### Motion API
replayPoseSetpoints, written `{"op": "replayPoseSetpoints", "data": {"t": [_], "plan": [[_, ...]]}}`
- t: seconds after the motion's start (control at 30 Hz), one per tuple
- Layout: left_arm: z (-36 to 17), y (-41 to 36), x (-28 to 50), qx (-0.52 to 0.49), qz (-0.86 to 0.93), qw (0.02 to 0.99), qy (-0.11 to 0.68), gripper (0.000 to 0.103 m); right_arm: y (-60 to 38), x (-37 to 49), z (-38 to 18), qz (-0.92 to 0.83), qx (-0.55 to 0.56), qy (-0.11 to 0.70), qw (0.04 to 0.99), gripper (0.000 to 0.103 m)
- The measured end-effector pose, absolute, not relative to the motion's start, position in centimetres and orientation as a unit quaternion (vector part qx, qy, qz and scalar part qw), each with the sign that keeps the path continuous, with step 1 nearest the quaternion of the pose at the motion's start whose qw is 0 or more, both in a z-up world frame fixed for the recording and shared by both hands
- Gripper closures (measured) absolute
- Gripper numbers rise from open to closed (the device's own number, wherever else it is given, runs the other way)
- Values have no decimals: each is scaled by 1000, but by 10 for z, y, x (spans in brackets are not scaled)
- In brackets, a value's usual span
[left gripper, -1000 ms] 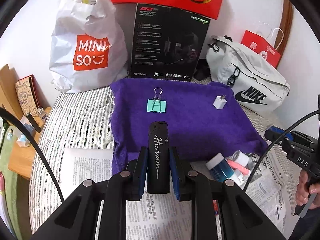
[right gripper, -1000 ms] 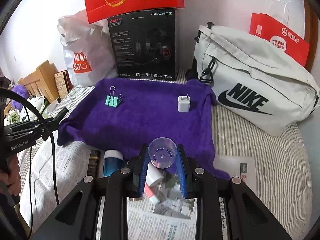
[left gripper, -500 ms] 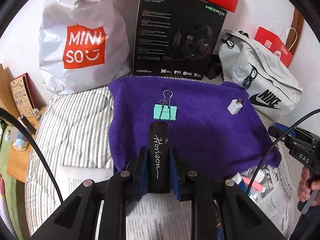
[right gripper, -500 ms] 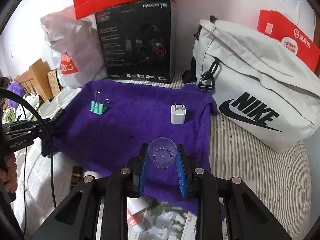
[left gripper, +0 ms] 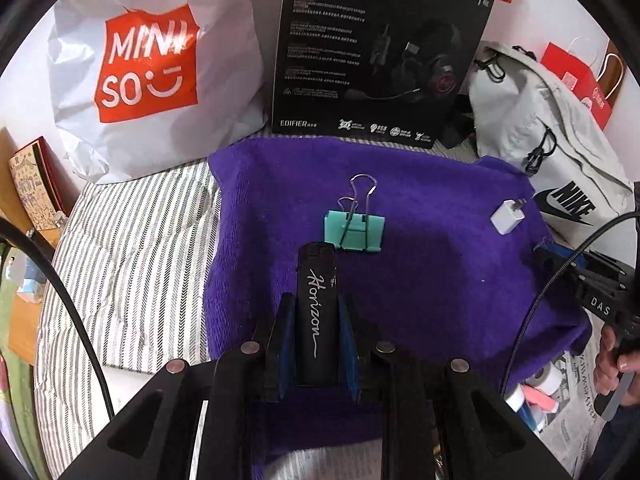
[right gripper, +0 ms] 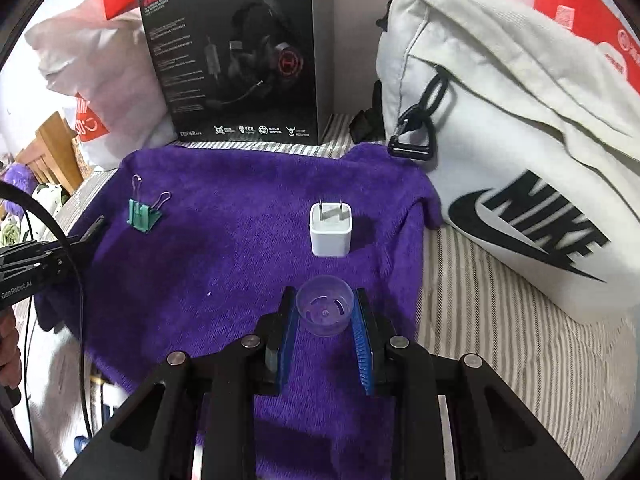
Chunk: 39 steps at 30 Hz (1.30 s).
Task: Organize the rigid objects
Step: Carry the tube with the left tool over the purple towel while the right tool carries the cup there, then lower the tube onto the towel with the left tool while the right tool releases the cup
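Striped bedding (left gripper: 132,240) carries the whole job, with a purple towel (left gripper: 420,280) spread over it as the sorting area. The left hand-held gripper (left gripper: 316,336) pinches a black lighter (left gripper: 318,308) marked "Horizon" between its blue pads, holding it over the near part of the towel, just short of a teal binder clip (left gripper: 354,232). The right hand-held gripper (right gripper: 325,336) pinches a small clear plastic cap (right gripper: 325,310) over the towel's near side, in front of a white charger plug (right gripper: 330,230).

By my reading, the task is about half done: the clip and the plug already lie well apart on the towel, while the lighter and the cap are carried but not yet set down. A few small items (left gripper: 536,392) are left on the newspaper (left gripper: 580,420) past the towel's near right corner, seemingly waiting their turn; what they are is hard to tell.

Farther out, clutter lines the wall behind the towel: a white Miniso bag (left gripper: 152,68) on the left, a black headset box (left gripper: 380,52) in the middle, and a pale Nike bag (right gripper: 520,152) pressing on the towel's far right corner, with a red paper bag (right gripper: 580,16) behind it. Wooden furniture (left gripper: 24,208) stands beside the bed on the left.
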<state>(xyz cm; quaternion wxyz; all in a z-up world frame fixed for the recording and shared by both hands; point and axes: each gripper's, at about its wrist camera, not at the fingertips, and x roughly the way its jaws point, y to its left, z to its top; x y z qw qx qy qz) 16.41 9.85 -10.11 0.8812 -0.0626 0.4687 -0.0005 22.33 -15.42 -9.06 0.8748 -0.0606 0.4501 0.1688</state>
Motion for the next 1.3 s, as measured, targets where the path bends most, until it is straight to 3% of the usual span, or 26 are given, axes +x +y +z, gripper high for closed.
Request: {"op": "replayPoseSetpoints", "data": {"t": [0.63,0.83,0.9,1.3], "plan": [[-120,92,188,-34,20,873,486,82,-146,248,-111,168,-76,466,865,76],[-120,84,182,-30,3,869,495,63,-148,245,-111,197,-69,469,859,62],[-120,81,179,-21,6,868,496,62,-149,243,-110,203,-65,471,856,58],[-86,72,120,-37,-14,880,474,62,-160,194,-72,185,-55,446,874,58]]}}
